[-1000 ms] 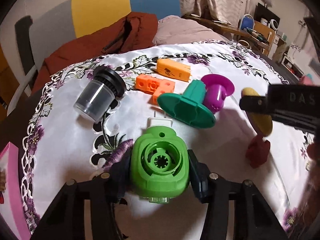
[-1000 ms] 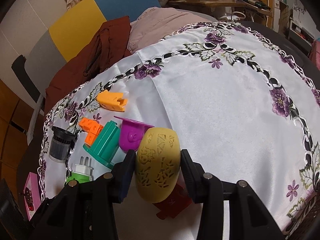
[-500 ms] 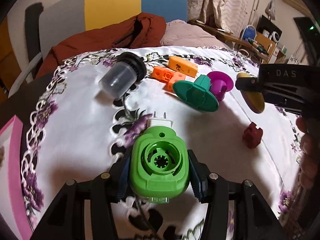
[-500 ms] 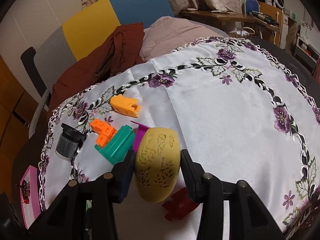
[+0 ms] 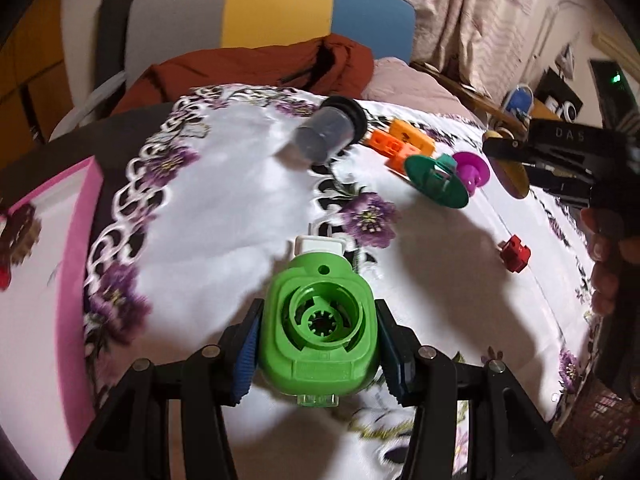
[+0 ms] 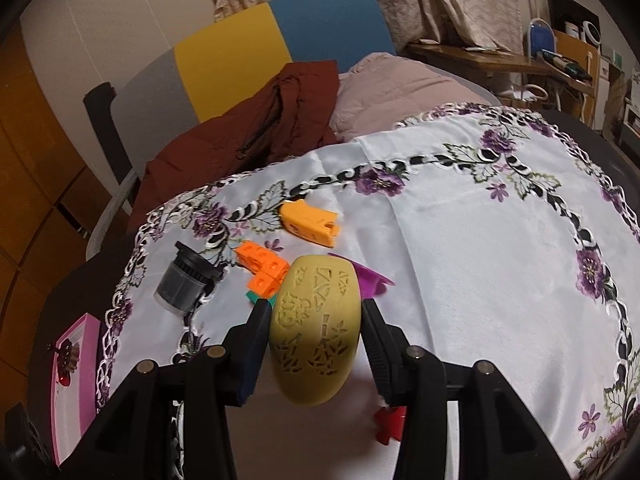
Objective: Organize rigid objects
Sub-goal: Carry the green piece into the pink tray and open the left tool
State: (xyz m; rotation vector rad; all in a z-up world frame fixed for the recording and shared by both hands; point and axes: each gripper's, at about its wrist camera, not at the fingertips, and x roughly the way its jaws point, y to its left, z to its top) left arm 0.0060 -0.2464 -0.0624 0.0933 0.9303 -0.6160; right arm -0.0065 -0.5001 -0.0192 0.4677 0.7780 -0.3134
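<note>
My left gripper (image 5: 318, 330) is shut on a green plug-in device (image 5: 318, 332) with a white pronged plug at its front, held above the near left part of the white flowered tablecloth (image 5: 224, 216). My right gripper (image 6: 314, 320) is shut on a yellow oval piece with cut-out patterns (image 6: 316, 328); the same gripper shows as a black tool at the right of the left wrist view (image 5: 560, 152). On the cloth lie a grey cup with a black rim (image 5: 326, 134), two orange blocks (image 6: 310, 224) (image 6: 262, 268), a teal flanged part (image 5: 436, 182), a purple spool (image 5: 472, 168) and a small red piece (image 5: 515, 254).
A pink-edged box (image 5: 76, 264) sits off the cloth at the left. A chair with grey, yellow and blue panels (image 6: 280, 40) stands behind the table with a rust-red jacket (image 6: 256, 136) over it. A person's hand (image 5: 608, 252) holds the right tool. Bare cloth spreads to the right (image 6: 480, 248).
My left gripper has carried the green device leftward across the cloth, so the pink-edged box looms larger and the toys have slid to the upper right. The right gripper shifted slightly with the yellow piece.
</note>
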